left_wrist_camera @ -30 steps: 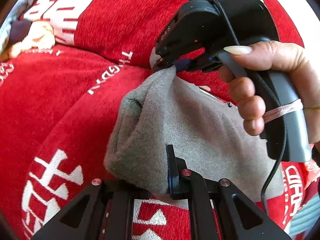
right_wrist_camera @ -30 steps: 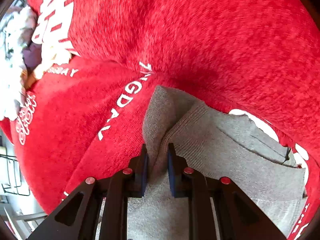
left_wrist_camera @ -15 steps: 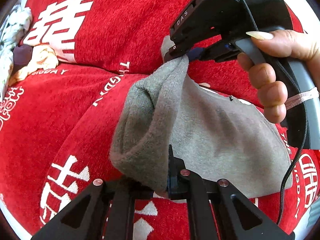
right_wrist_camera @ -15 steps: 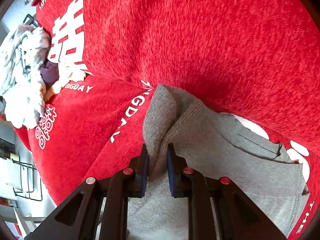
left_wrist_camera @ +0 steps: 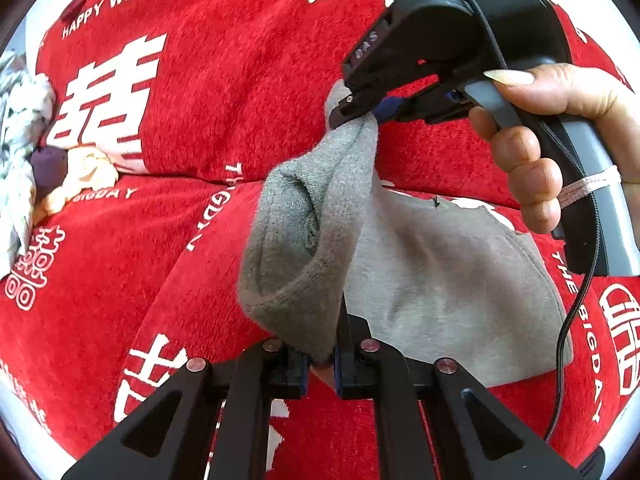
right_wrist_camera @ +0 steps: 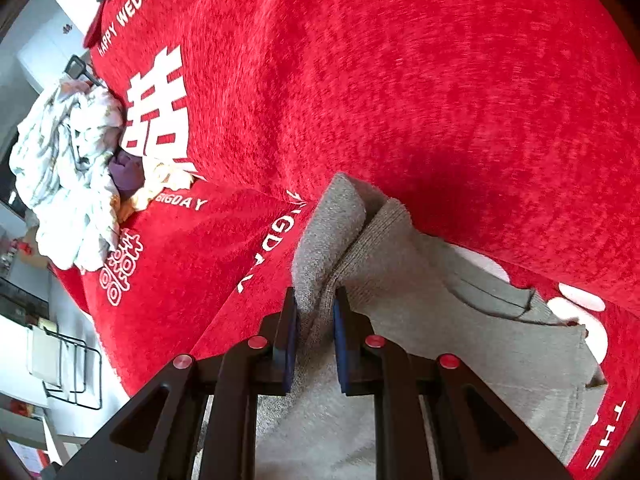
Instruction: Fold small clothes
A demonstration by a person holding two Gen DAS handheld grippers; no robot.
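Observation:
A small grey knit garment (left_wrist_camera: 440, 280) hangs partly lifted above a red sofa cover (left_wrist_camera: 200, 128) with white lettering. In the left wrist view my left gripper (left_wrist_camera: 322, 356) is shut on a bunched fold of its near edge. The right gripper (left_wrist_camera: 362, 116), held by a hand (left_wrist_camera: 552, 128), pinches the far end of that same edge higher up. The edge sags between the two like an open tube. In the right wrist view the right gripper (right_wrist_camera: 315, 320) is shut on the ribbed hem, and the rest of the garment (right_wrist_camera: 460, 344) trails down to the cover (right_wrist_camera: 400, 100).
A heap of pale crumpled clothes (right_wrist_camera: 68, 184) with a purple piece (right_wrist_camera: 126, 172) lies at the cover's left end; the heap (left_wrist_camera: 24, 152) also shows in the left wrist view. Beyond the sofa's left edge stands a wire rack (right_wrist_camera: 68, 372) on a light floor.
Both grippers have risen with the grey garment still pinched. More of it hangs off the cover, and more of the sofa and the clothes heap has come into view.

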